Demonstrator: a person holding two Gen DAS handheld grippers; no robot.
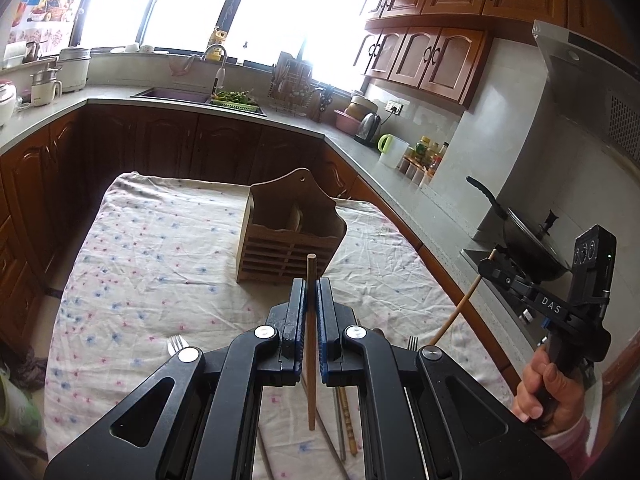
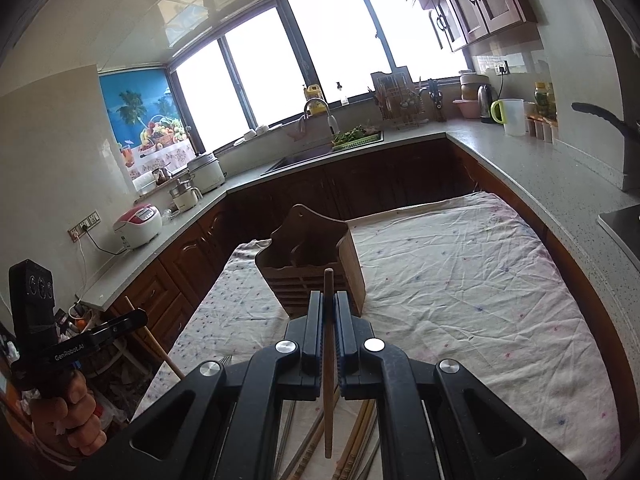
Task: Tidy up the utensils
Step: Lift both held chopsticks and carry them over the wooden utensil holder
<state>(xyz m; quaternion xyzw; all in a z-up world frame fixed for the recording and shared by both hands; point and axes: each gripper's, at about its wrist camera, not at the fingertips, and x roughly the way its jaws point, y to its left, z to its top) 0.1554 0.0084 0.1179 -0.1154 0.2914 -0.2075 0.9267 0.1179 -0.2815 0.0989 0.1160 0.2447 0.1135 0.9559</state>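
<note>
A wooden utensil holder (image 1: pixel 290 232) (image 2: pixel 316 270) stands upright on the cloth-covered table. My left gripper (image 1: pixel 311 286) is shut on a wooden chopstick (image 1: pixel 311 344), held upright in front of the holder. My right gripper (image 2: pixel 329 298) is shut on another wooden chopstick (image 2: pixel 329 360), also short of the holder. In the left wrist view the right gripper (image 1: pixel 494 264) shows at the right with its chopstick (image 1: pixel 460 304). In the right wrist view the left gripper (image 2: pixel 138 316) shows at the left. More chopsticks (image 2: pixel 356 440) (image 1: pixel 346 420) and two forks (image 1: pixel 176 345) (image 1: pixel 412 343) lie on the cloth under the grippers.
The floral cloth (image 1: pixel 160 248) covers the table. Counters run around it, with a sink (image 1: pixel 176 94), a dish rack (image 1: pixel 292 88), a kettle (image 1: pixel 368 128), a jug (image 1: pixel 392 148) and a wok on the stove (image 1: pixel 528 236).
</note>
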